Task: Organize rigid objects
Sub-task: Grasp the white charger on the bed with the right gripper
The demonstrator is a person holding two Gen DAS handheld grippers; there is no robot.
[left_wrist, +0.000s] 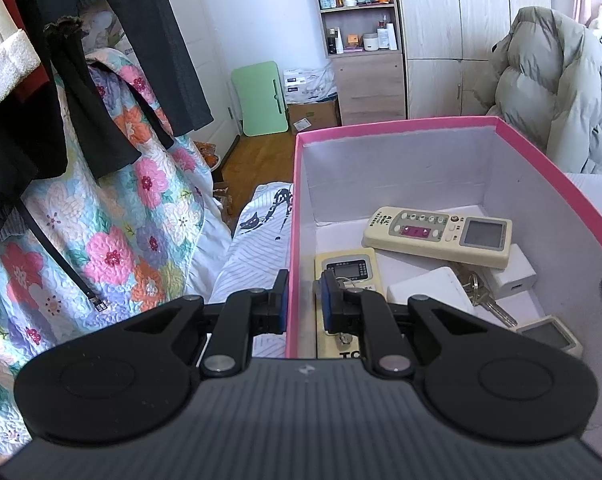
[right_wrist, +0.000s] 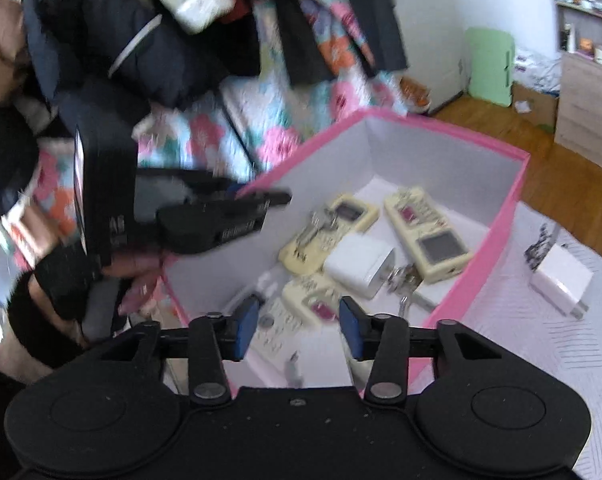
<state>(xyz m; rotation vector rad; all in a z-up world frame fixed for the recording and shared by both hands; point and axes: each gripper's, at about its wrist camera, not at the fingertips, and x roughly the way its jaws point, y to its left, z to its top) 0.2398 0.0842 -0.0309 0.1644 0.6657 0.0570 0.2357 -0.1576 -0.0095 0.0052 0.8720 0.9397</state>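
Your left gripper (left_wrist: 303,300) is clamped on the near wall of the pink box (left_wrist: 541,156), one pad outside and one inside, jaws nearly closed on the thin wall. Your right gripper (right_wrist: 297,328) hangs above the near corner of the same box (right_wrist: 517,184) with its jaws partly apart and nothing between them; no earlier view is at hand.

Inside the box lie three cream remote controls: a long one (left_wrist: 437,236) across the far part, another (left_wrist: 347,268) just behind your left gripper's inner pad, and a third (left_wrist: 553,334) at the near right corner. White chargers (left_wrist: 429,290) sit between them, touching the long remote, with a set of keys (left_wrist: 487,300) beside them.

The box rests on a bed with a white cover (right_wrist: 541,340). One more white charger (right_wrist: 561,280) lies outside the box on that cover, just beside its right wall.
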